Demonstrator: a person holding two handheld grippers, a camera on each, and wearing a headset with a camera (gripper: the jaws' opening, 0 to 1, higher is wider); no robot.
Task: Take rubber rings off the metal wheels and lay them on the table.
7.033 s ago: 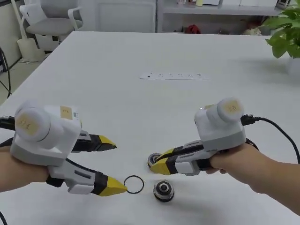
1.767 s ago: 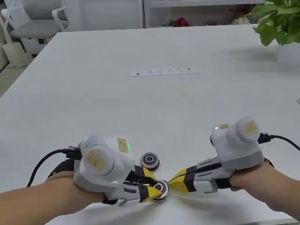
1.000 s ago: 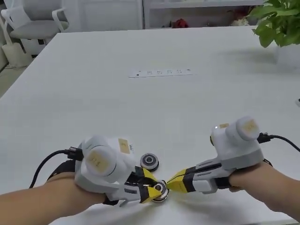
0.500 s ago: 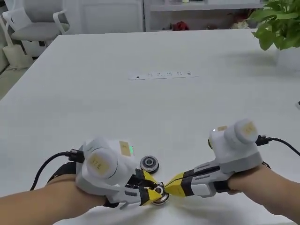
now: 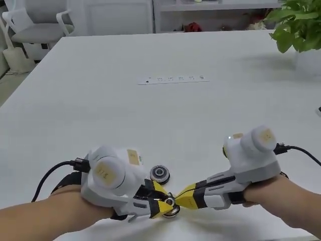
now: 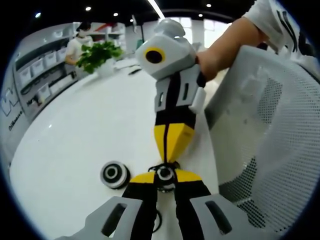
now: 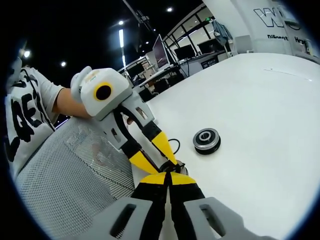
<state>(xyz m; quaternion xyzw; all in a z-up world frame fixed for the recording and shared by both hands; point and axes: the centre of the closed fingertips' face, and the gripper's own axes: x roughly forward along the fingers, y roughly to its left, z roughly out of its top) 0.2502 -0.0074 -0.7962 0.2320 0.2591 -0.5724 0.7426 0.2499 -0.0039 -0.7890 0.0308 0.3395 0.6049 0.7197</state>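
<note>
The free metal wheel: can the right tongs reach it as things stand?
Likely yes. Nothing stands between the free metal wheel and the right tongs, but these look shut on the other wheel and must release first.

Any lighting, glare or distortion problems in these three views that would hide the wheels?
Head view: soft, even light, only faint shadows on the table, and the free wheel is sharp. Left gripper view: strong fisheye bend, the table edge curves, yet the clamped wheel is readable. Right gripper view: dark ceiling with hot lights, the tabletop close to white glare, the free wheel clear.
</note>
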